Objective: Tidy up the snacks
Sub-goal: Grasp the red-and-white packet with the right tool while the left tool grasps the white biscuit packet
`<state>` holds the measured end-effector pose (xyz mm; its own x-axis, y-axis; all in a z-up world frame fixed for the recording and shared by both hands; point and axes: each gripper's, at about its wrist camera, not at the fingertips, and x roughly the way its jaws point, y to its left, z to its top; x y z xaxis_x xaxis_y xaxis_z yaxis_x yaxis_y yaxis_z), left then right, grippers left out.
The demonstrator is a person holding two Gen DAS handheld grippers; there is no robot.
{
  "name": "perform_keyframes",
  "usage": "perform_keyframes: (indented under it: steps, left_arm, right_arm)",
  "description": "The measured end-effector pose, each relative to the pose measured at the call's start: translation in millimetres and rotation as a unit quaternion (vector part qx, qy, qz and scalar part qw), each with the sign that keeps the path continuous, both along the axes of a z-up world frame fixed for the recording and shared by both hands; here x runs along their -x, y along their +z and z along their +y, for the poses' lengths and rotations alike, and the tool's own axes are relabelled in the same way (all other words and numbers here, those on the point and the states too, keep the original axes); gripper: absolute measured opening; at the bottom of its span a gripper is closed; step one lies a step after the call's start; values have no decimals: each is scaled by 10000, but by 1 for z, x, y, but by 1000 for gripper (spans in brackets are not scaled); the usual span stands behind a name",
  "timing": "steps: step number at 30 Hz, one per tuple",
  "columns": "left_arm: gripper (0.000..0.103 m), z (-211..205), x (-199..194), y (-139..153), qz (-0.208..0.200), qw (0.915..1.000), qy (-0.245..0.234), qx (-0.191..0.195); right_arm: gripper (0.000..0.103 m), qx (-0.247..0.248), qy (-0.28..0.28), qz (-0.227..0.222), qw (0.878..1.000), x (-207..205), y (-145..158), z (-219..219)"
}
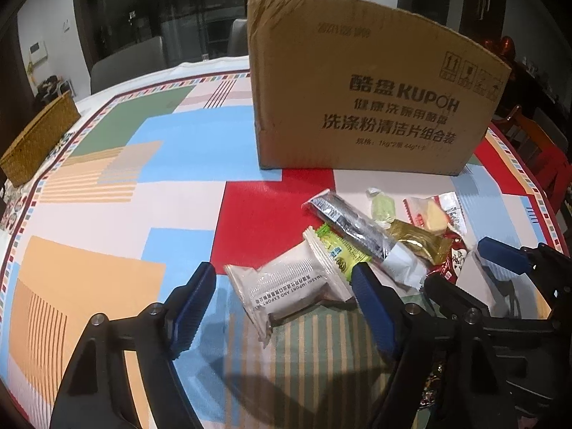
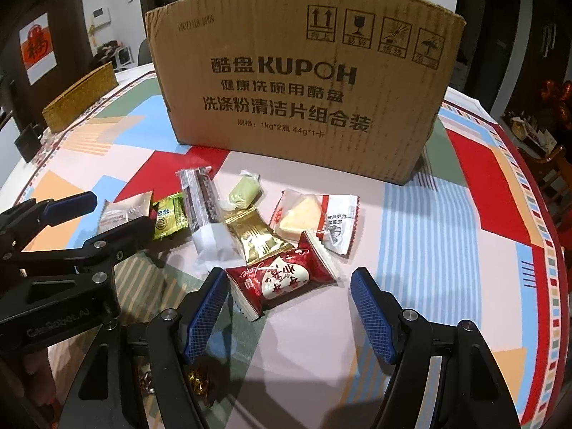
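Between the spread fingers of our left tongs (image 1: 282,296) lay a grey-white snack packet (image 1: 286,286), resting flat on the patterned tablecloth (image 1: 107,214); its near end sat close to the right finger, but neither pad touched it, and the jaws stood wide. Just beyond it we saw a green packet (image 1: 336,246) and, leaning across that, a long silver-and-black bar (image 1: 354,225).

Our right tongs (image 2: 289,307) were also wide open and held nothing. A red packet with white lettering (image 2: 282,280) lay between their tips, its left end just beside the left finger. Ahead of the right tongs we had a gold wrapper (image 2: 255,237) touching the red packet, a small pale-green candy (image 2: 245,191) farther off, and a clear wrapper with a yellow wedge inside (image 2: 311,220) ahead and slightly to the right.

Beyond all the snacks stood a tall cardboard box (image 2: 304,82) printed with KUPOH, well ahead of both tongs. Far to the left of the left tongs, near the table edge, we could see a woven basket (image 1: 39,143). Under the right tongs, close to the camera, some small foil-wrapped sweets (image 2: 198,380) showed partly, too hidden to tell apart.
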<state>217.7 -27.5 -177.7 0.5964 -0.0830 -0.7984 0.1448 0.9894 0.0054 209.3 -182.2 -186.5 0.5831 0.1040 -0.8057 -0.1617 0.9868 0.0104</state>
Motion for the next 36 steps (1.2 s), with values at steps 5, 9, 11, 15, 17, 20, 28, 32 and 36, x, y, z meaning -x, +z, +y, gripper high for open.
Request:
perform_keyframes:
  steps: [5,9,11,15,17,20,28,32,36]
  left_arm:
    - [68,2,-1,-8,108,9999,-13,2]
    - [65,4,-1,-11,129,9999,-14,39]
    - [63,6,-3,-12,127,9999,-28,33]
    - [58,6,-5,-12,114,9999,-44,17]
    - [56,5,-4,-12,98,9999,-61,3]
    - [47,4,-4,-11,63,10000,-65,-24]
    - [44,7,0,-6,22,10000,-76,6]
    - [44,7,3,0,-55,10000,-75,2]
    - [44,8,5,8,-132,9999,-73,32]
  right_arm:
    - [72,-50,4,53,10000,-4,-4,1]
    - [71,-97,-4,79,9999,-6,-5,2]
    - [66,-110,-2,85,9999,-7,-5,2]
    - [62,-118,-15,74,9999,-7,-5,3]
    - [58,-130,-37,78,9999,-6,-6,2]
    - [53,-133,-24,74,9999,-4,-5,1]
    - [47,-167,-51,34,9998,-1,0,-2]
    - [47,-200,-94,-43,9997,1,8,-4]
    - [47,-211,-105,-137,9996,2,17,-4]
